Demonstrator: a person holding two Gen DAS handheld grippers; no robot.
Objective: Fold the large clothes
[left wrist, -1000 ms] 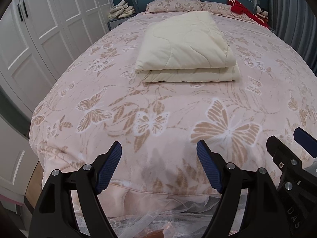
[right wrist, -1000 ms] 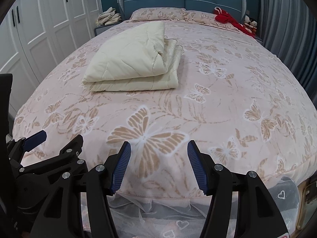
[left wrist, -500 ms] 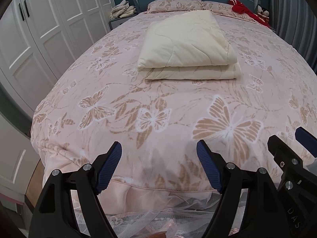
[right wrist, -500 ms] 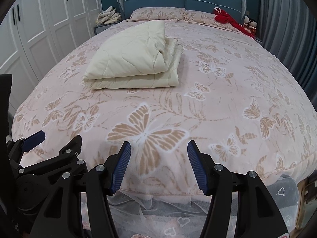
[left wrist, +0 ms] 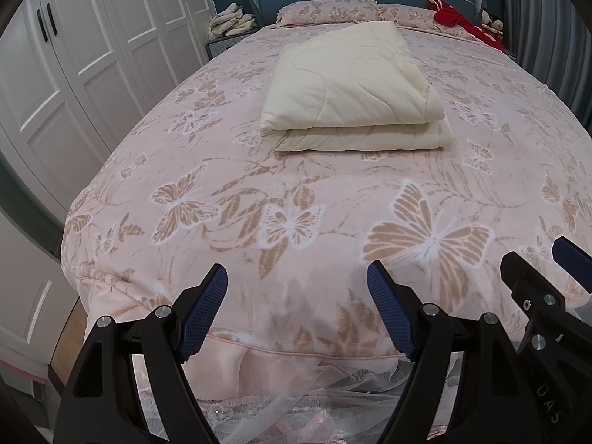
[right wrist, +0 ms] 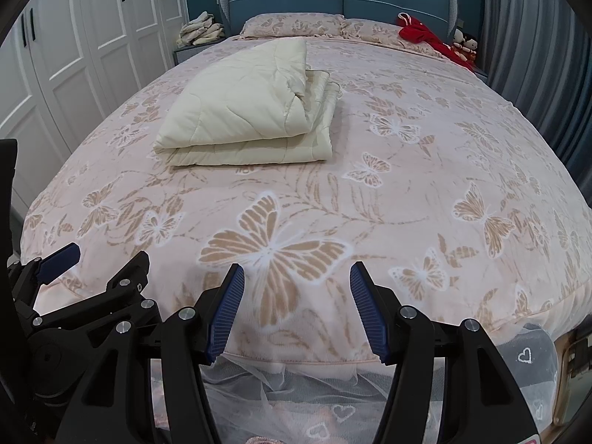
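Cream quilt (left wrist: 351, 88) lies folded into a thick block on the bed (left wrist: 259, 192), toward twelve o'clock from both grippers and well apart from them. In the right view its layered open edges face three o'clock, the rounded fold faces the foot of the bed.

Over the last second almost nothing has changed: the quilt has kept its shape and both views have only drifted a little, so the folded block sits slightly lower in the left view than before. The left gripper (left wrist: 296, 310) stays wide open at six o'clock over the bed's foot edge, holding nothing. The right gripper (right wrist: 298, 307) is likewise spread wide and empty, just beside the left one, whose fingers show at nine o'clock in the right view.

With both tools idle and clear of the fabric, the fold looks finished, or at a pause before a further fold. The upper layer sits askew on the lower one at the three o'clock side, so a tidy-up may remain.

Red cloth (left wrist: 455, 18) lies by the pillows (left wrist: 325, 11) at one o'clock; a wardrobe (left wrist: 92, 55) stands at ten o'clock.
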